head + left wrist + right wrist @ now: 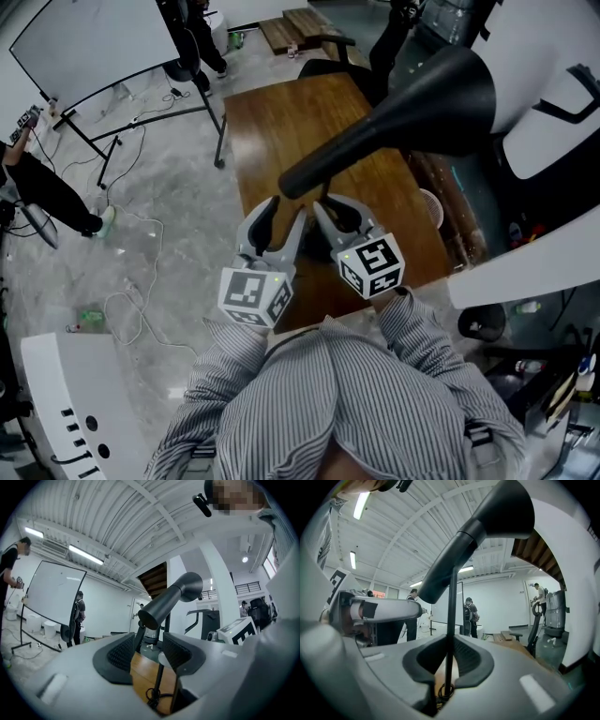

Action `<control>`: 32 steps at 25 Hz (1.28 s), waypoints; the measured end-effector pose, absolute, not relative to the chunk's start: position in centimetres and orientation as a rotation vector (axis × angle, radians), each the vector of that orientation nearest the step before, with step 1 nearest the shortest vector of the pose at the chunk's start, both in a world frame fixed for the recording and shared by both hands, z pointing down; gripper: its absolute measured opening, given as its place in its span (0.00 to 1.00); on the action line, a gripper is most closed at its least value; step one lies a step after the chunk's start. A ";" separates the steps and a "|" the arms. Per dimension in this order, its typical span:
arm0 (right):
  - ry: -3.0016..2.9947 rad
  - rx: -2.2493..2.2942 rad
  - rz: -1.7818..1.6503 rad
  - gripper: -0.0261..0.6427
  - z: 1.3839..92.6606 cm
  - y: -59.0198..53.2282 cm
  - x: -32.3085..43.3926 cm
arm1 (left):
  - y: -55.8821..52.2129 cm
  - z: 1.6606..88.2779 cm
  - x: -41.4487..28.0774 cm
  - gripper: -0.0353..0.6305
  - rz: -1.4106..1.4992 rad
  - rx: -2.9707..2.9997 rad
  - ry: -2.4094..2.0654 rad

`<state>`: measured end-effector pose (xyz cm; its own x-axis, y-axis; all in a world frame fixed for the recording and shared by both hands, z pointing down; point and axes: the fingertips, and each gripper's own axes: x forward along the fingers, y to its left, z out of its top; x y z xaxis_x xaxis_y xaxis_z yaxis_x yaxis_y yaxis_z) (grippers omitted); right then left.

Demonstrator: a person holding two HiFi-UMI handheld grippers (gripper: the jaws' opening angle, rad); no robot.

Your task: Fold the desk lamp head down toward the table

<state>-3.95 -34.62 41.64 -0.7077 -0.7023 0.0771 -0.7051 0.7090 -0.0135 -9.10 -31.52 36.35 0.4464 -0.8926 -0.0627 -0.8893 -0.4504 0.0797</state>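
Note:
The black desk lamp head [412,108] is a cone that juts up and to the right over the wooden table [281,131]. Its thin black stem [451,620] runs upright between the pads of my right gripper [449,660], which is shut on it below the head. My left gripper [277,220] sits just left of the right gripper [333,211], both pointing level at the lamp. In the left gripper view the left gripper [149,648] stands open, with the stem [159,681] and a coil of cable showing beyond the gap. The lamp head [168,599] rises above it.
The table's near edge is right at the person's striped shirt. A whiteboard on a stand [89,42] and loose cables lie on the floor to the left. An office chair [328,66] stands beyond the table, and white machine housings [553,112] crowd the right side.

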 end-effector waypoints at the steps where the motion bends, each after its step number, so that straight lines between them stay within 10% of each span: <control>1: -2.846 1.173 0.072 0.10 41.6 -34.7 -3.9 | -31.5 36.1 -9.2 0.33 -0.124 2.667 -1.652; 32: -2.860 1.188 0.150 0.10 42.4 -34.6 -3.9 | -32.6 33.3 -8.1 0.36 0.218 2.980 -1.569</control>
